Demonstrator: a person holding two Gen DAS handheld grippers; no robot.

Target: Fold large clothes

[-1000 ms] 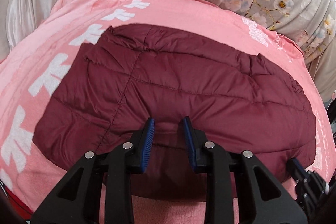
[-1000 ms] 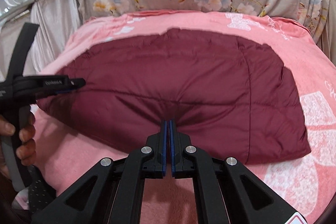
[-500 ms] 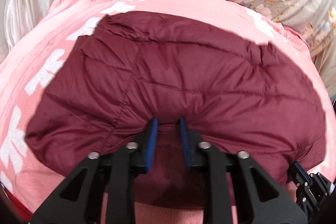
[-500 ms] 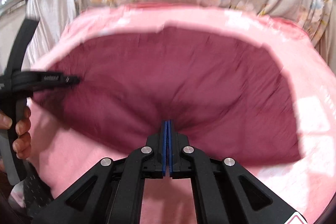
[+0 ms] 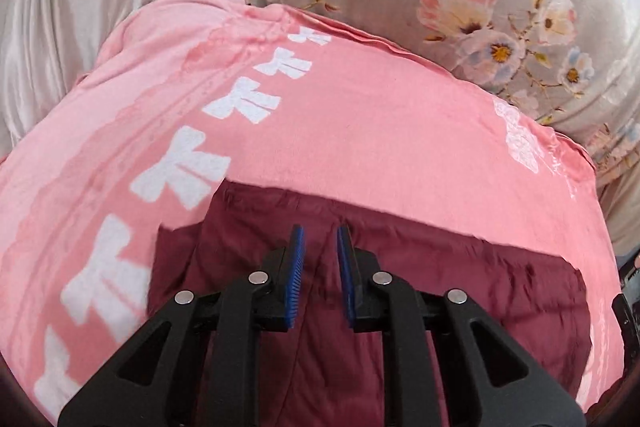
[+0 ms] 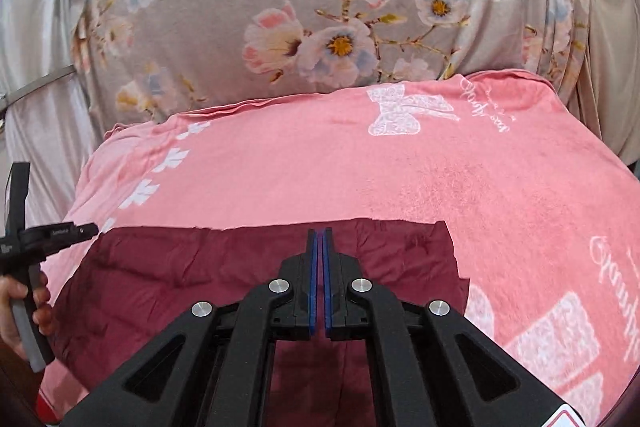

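Left tool (image 5: 319, 269) stood in the lower centre of the left wrist view with its blue pads parted by a moderate gap; maroon cloth showed through the gap, but whether any of it was pinched could not be told. Right tool (image 6: 320, 279) sat in the lower centre of the right wrist view with its pads drawn almost together, leaving a thin slit with a dark strip in it; whether cloth was caught there could not be told either. The left tool also appeared at the left edge of the right wrist view, gripped by the person's hand (image 6: 24, 311).

The maroon quilted jacket (image 6: 200, 287) occupied the lower part of both views, lying on a pink towel (image 6: 360, 179) printed with white bows. Its far edge ran roughly straight across the frame just above the tool tips. A floral grey cover (image 6: 320, 7) filled the upper part of both views, and the surface beneath the towel was not visible.

Judgement on handling: the garment looked padded and puffy, so light for its bulk, soft and without stiffness. The shell appeared smooth and probably slippery, so a thin pinch may slide out. Trapped air would likely make folded layers spring back unless pressed flat. Recommended hold: a deep bite on a stitched seam or hem near the outer corners, both tools well apart, so that the edge stays level when carried over
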